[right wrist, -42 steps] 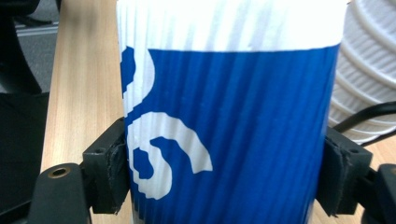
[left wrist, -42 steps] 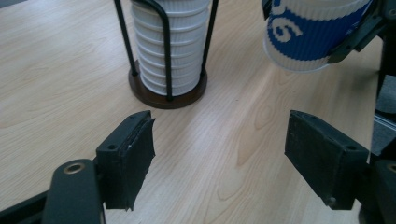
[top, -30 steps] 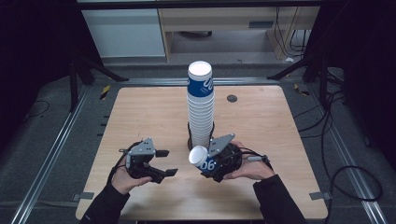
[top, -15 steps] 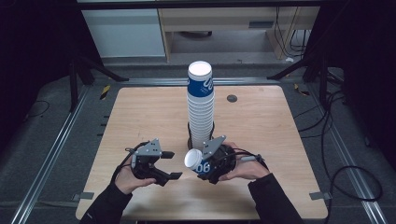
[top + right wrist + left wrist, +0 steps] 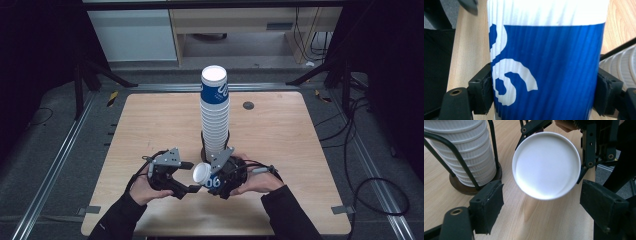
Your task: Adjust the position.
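A blue-and-white ribbed paper cup (image 5: pixel 202 174) lies on its side in the air, and my right gripper (image 5: pixel 216 176) is shut on its body. In the right gripper view the cup (image 5: pixel 549 62) sits pinched between both pads (image 5: pixel 485 92). Its white base (image 5: pixel 547 165) faces my left gripper (image 5: pixel 541 205), whose jaws stand open on either side, a short way off it. In the high view the left gripper (image 5: pixel 191 177) is just left of the cup. A tall stack of cups (image 5: pixel 215 115) rises behind both grippers.
The stack of cups (image 5: pixel 461 150) stands in a black wire holder (image 5: pixel 466 170) on a round dark base (image 5: pixel 466 188) near the middle of the wooden table (image 5: pixel 300 150). A small dark disc (image 5: pixel 248 105) lies at the table's back right. Metal rails (image 5: pixel 60 165) run beside the table.
The left gripper has moved right toward the cup. The right gripper has brought the cup slightly left, with its base turned toward the left gripper.
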